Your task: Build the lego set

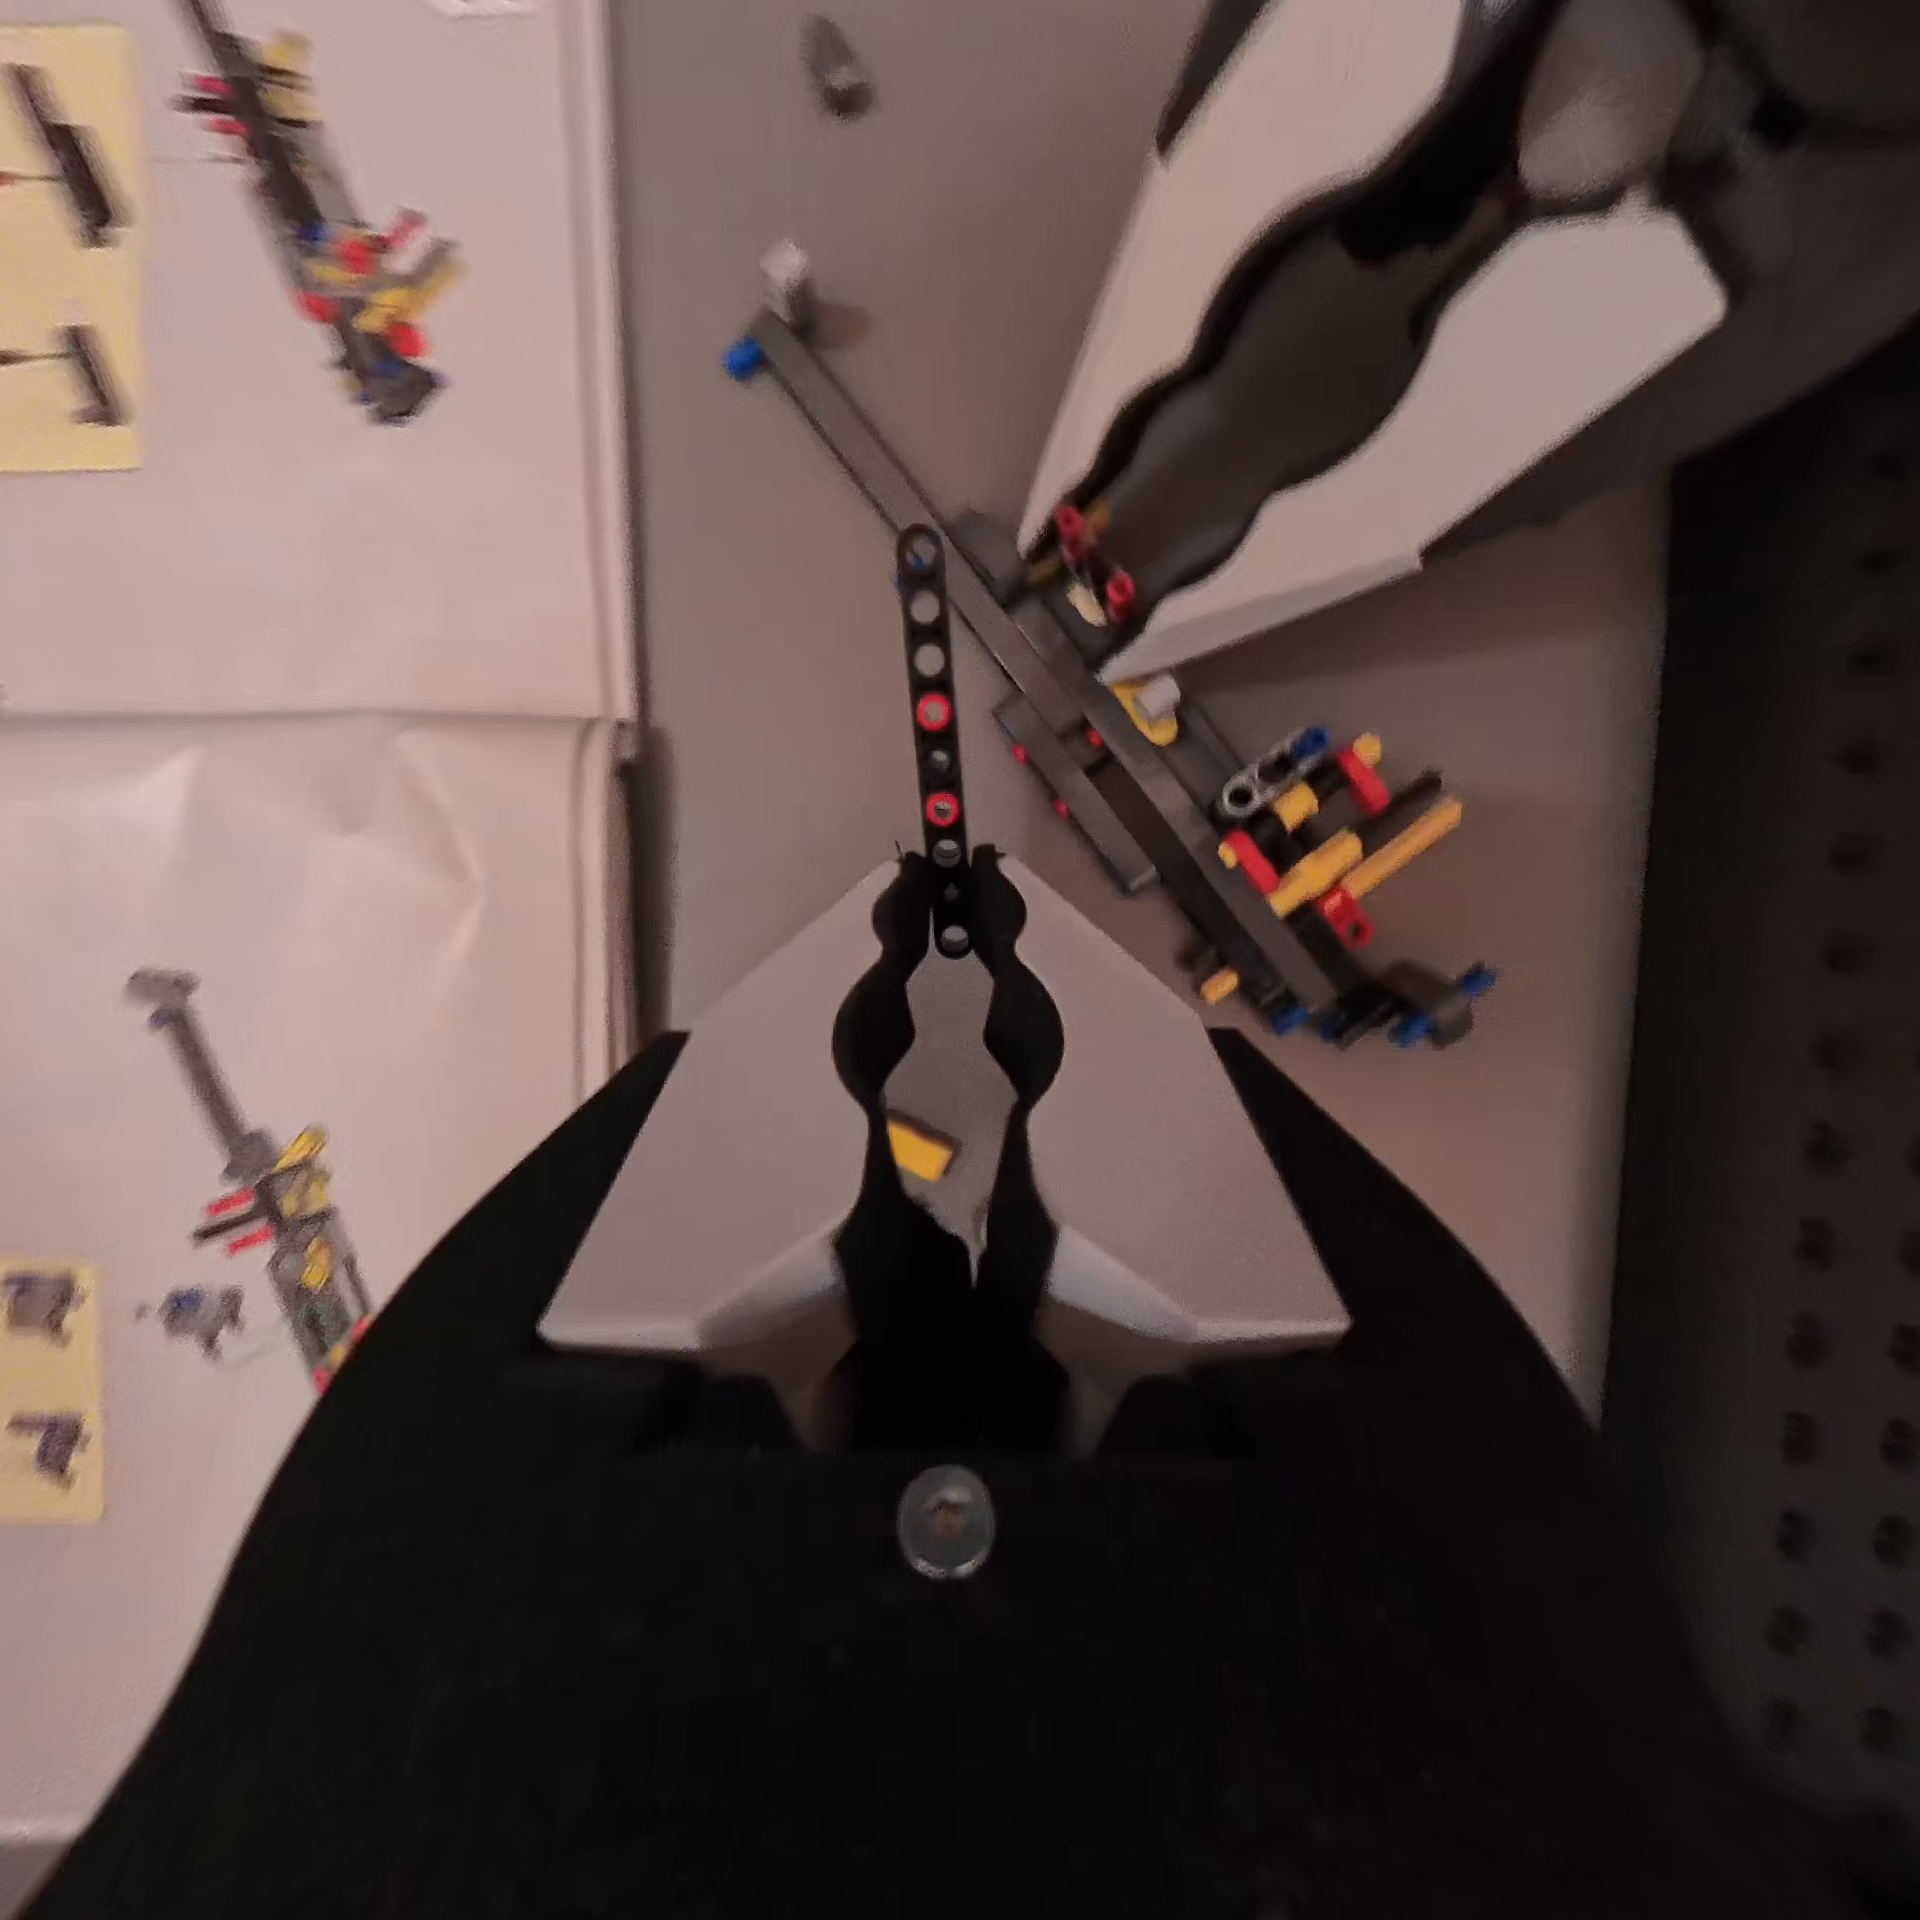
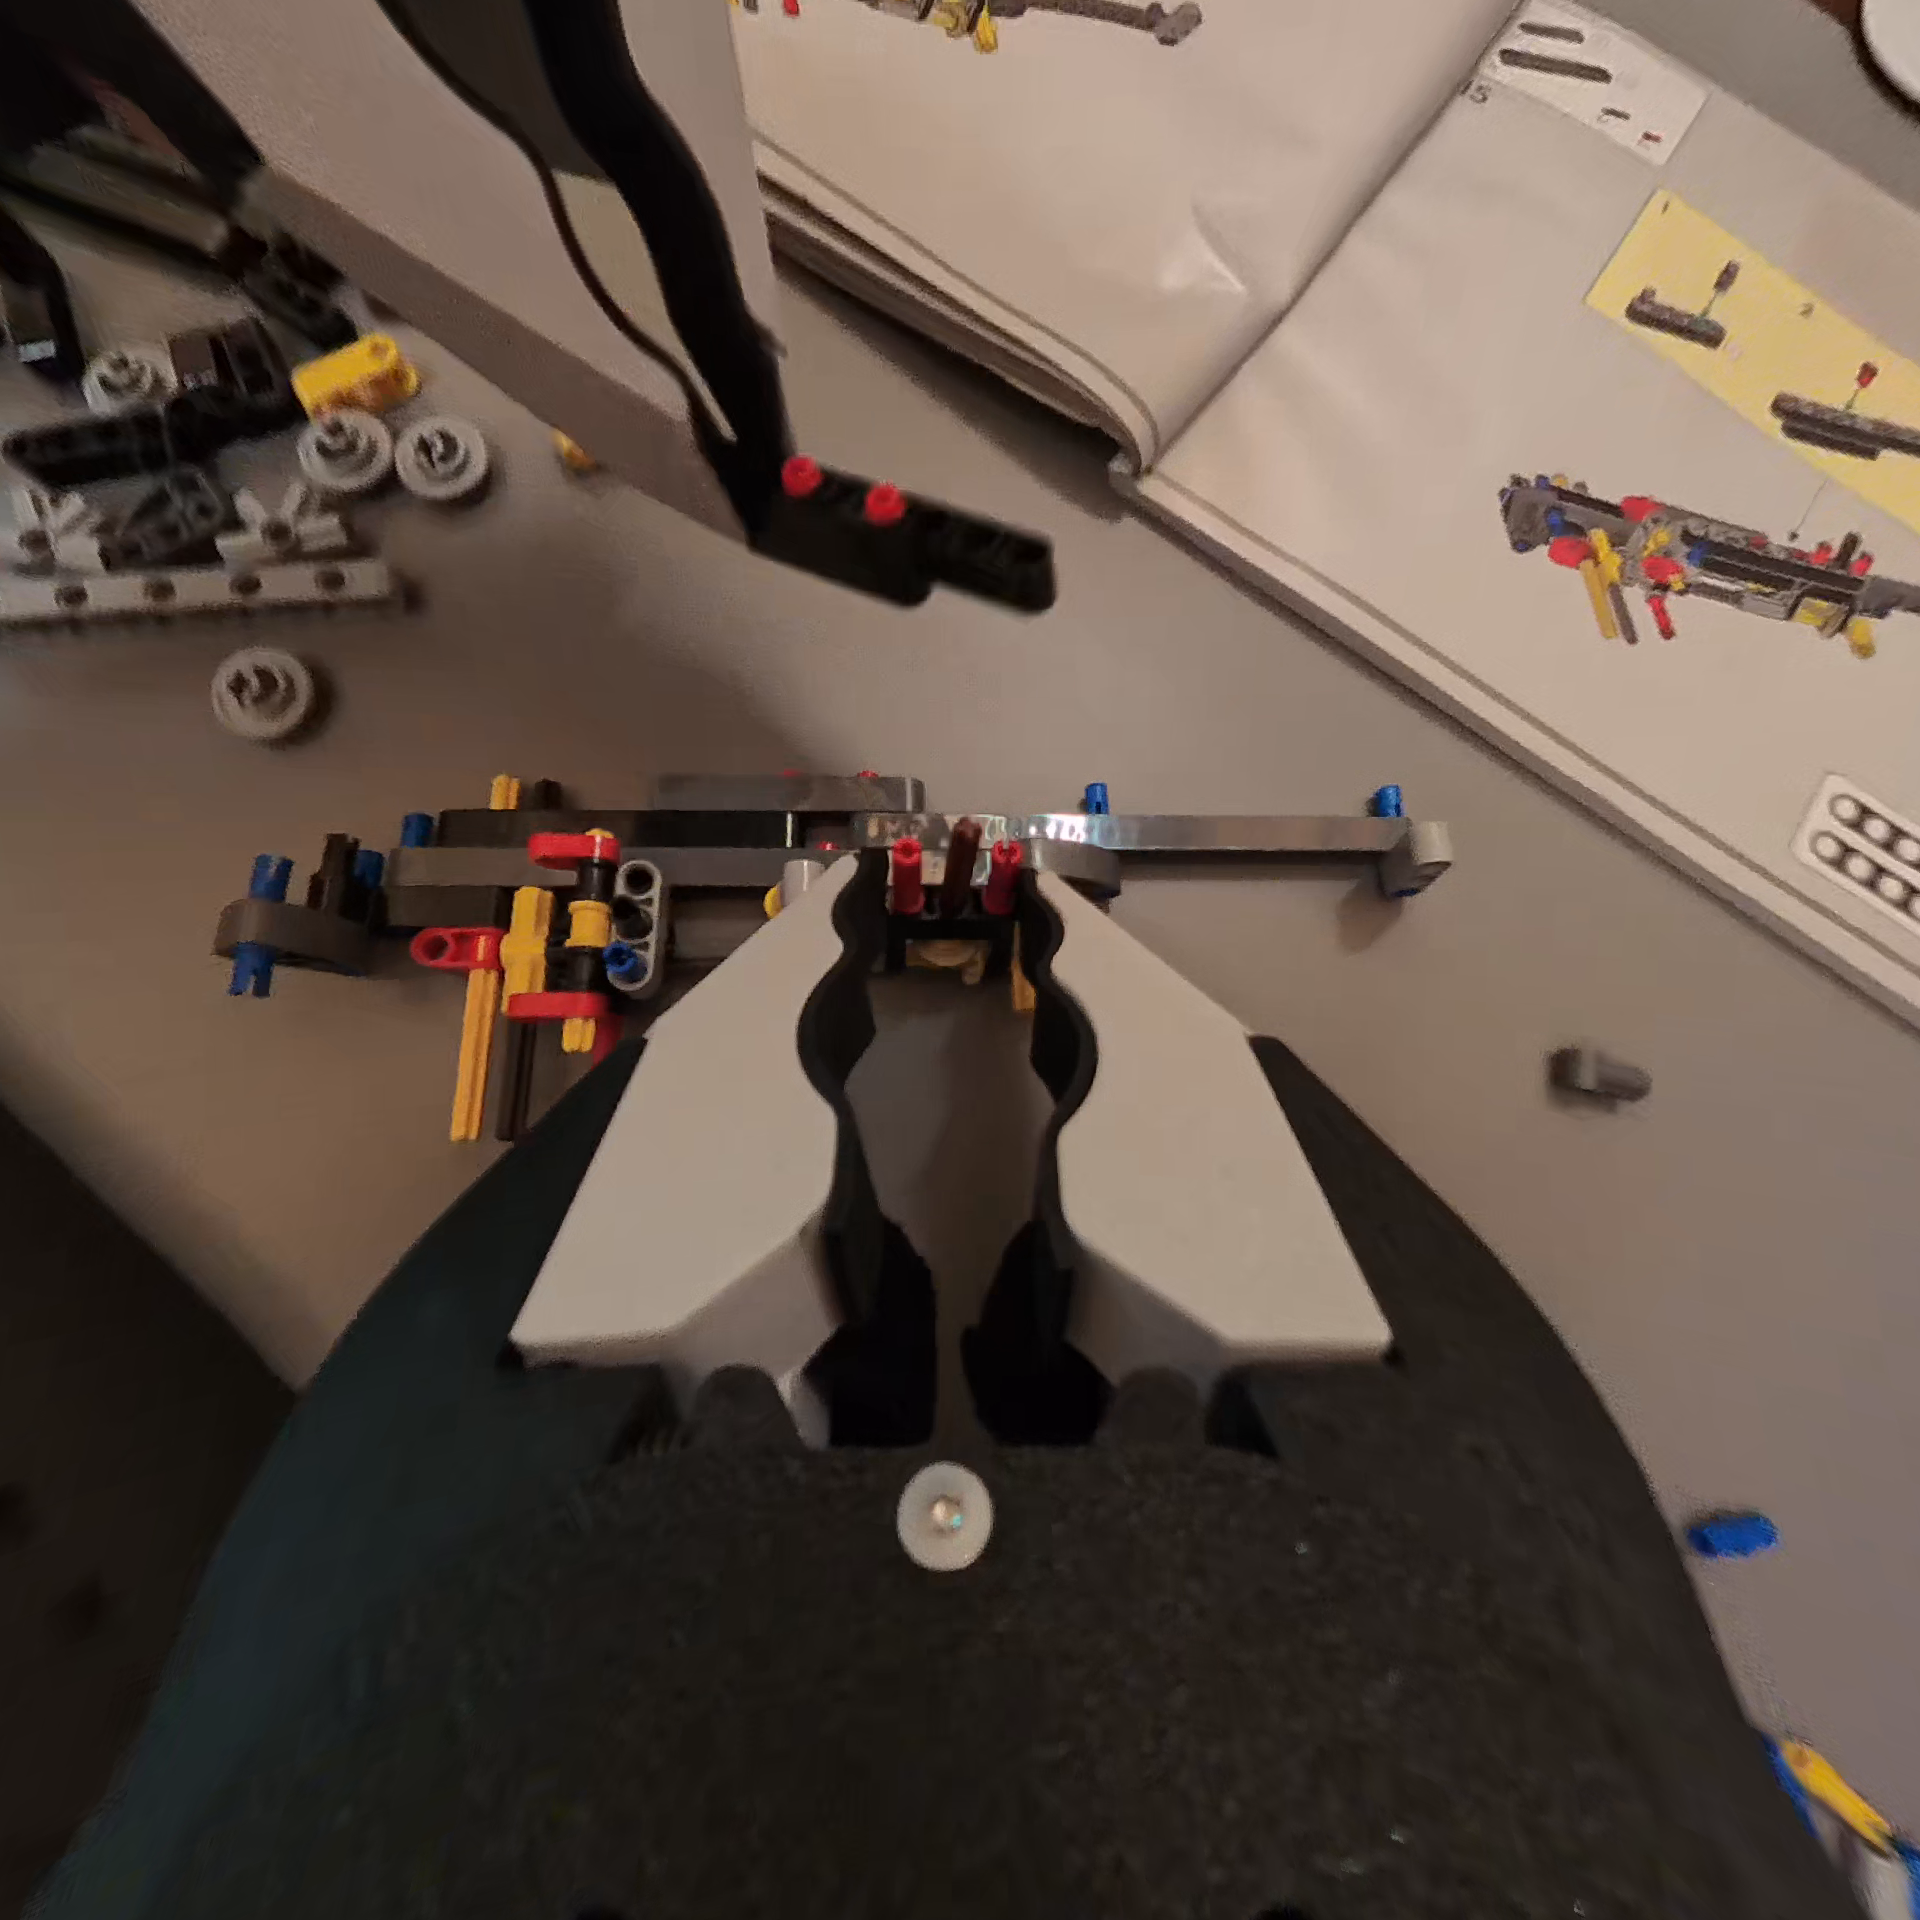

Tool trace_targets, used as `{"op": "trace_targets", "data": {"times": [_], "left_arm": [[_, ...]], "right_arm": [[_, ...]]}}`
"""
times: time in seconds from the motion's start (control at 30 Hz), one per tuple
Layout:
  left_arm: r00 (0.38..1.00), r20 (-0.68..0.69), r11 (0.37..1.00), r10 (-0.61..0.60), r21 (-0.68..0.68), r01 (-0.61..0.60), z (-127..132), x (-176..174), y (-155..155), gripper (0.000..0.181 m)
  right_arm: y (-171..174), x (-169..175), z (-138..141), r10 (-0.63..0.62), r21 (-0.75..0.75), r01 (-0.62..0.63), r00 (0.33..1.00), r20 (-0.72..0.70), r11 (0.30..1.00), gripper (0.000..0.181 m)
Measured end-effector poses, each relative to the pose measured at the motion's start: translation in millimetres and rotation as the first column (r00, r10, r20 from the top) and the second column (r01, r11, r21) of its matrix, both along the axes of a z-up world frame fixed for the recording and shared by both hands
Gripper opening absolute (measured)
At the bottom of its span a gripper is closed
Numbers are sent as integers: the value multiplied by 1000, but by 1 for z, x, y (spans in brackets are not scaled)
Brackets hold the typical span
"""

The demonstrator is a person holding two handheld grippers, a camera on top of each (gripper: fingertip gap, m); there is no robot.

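Left tool [image 1: 948, 894] pinches a black holed beam [image 1: 932, 717] with two red pins at frame centre; right tool [image 2: 948, 914] clamps the lego assembly [image 2: 831, 862] on the tabletop [image 2: 1247, 1143]. Step: adding the beam. Next, I judge, aligning pins with holes.

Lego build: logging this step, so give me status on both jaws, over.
Left gripper shut on black beam, held above table. Right gripper clamps the assembly at its red pins. Nothing between beam and assembly.

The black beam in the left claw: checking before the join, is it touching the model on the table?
Apart. The right wrist view shows the black beam in the left claw, with bare table between it and the model.
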State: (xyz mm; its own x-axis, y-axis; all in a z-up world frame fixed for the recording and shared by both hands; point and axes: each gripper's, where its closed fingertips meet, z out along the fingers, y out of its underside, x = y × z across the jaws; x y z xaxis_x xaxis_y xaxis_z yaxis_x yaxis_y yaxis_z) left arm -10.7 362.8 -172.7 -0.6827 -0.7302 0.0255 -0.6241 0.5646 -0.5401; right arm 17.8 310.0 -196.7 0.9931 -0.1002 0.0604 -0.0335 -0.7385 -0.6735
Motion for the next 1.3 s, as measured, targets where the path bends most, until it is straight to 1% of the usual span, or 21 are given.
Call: {"op": "trace_targets", "data": {"times": [0.07,0.13,0.17,0.23,0.33,0.5,0.67,0.77,0.9,1.0,1.3], "left_arm": [[992,56,993,115,-31,-113,12,4,9,6],[974,78,972,214,-112,-205,19,5,9,6],[964,67,958,255,-155,-243,19,5,7,6],[955,21,934,296,-214,-285,14,1,-1,5],[951,-28,924,307,-229,-305,5,0,-12,6],[954,-63,929,292,-216,-299,3,-1,-29,5],[951,-56,940,305,-140,-310,1,-4,-25,5],[955,-58,950,289,-106,-294,0,-9,-19,5],[963,-94,957,253,-122,-264,1,-18,-22,5],[966,-91,965,240,-87,-248,-2,-19,-22,5],[970,-86,967,229,-92,-236,-3,-18,-23,5]], "right_arm": [[13,-5,0,-6,38,7,1000,-11,999,24],[22,-6,1,-14,89,14,1000,0,996,24],[24,-6,1,-12,115,11,1000,9,993,24],[25,-8,1,9,142,-14,999,36,990,24],[24,-9,-1,30,154,-41,997,71,987,24],[24,-11,-1,45,164,-54,997,56,985,24],[24,-12,-3,51,170,-53,999,11,984,24],[23,-12,-3,60,166,-61,998,12,984,24],[23,-12,-4,69,160,-72,997,24,984,24],[23,-12,-4,72,160,-75,997,29,984,24],[23,-12,-4,70,160,-73,997,28,984,25]]}}
